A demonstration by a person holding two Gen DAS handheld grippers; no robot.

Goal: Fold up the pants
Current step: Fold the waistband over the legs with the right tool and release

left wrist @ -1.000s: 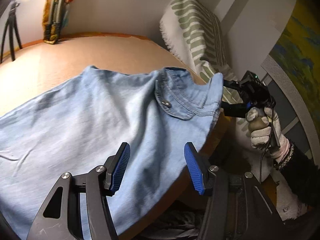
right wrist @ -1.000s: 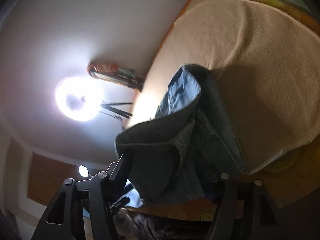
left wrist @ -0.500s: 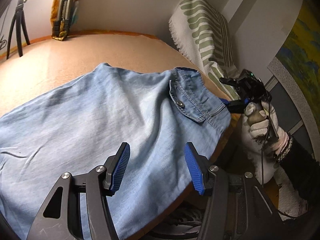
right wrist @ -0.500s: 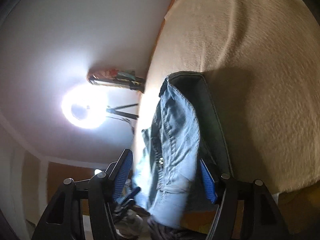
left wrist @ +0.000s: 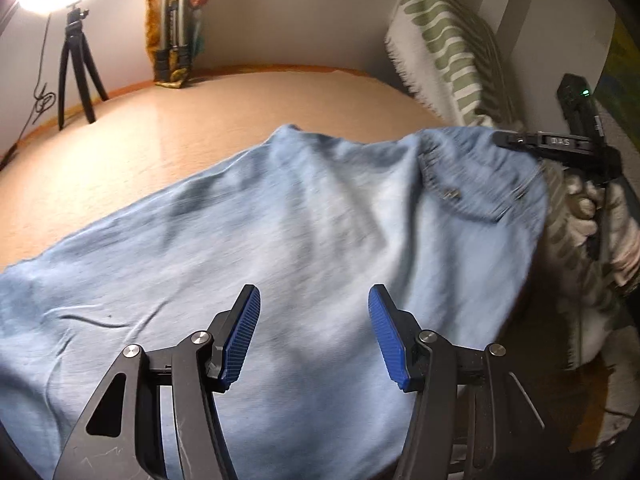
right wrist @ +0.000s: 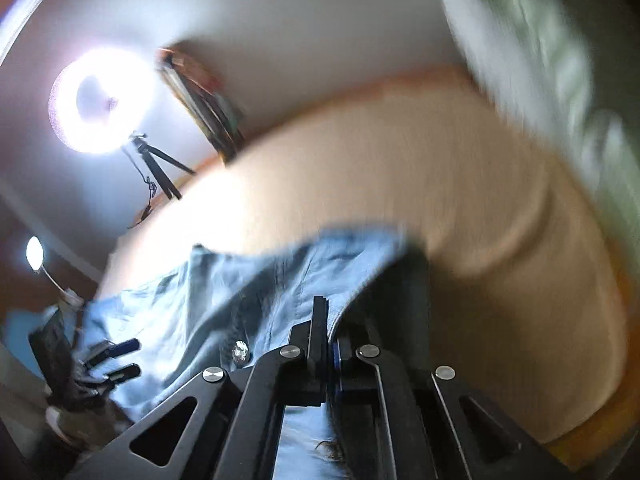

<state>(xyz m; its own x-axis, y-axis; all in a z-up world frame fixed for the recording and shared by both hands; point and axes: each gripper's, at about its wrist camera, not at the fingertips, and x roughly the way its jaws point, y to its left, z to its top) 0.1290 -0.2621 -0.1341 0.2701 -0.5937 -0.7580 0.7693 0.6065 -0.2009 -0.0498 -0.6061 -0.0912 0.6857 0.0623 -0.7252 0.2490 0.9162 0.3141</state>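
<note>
We see soft, light-blue denim pants [left wrist: 280, 240] spread in shallow wrinkles across a peach, fine-napped bed cover [left wrist: 160, 152], their waistband end with a metal button [left wrist: 452, 193] toward the right edge. Our left gripper [left wrist: 314, 334] hovers over the cloth, its ribbed blue pads [left wrist: 240, 336] apart and holding nothing. Our right gripper [right wrist: 330, 344] has its jaws pressed together on the waistband's edge. A fringed cream pillow with green stripes [left wrist: 448, 52] leans against the wall.
</note>
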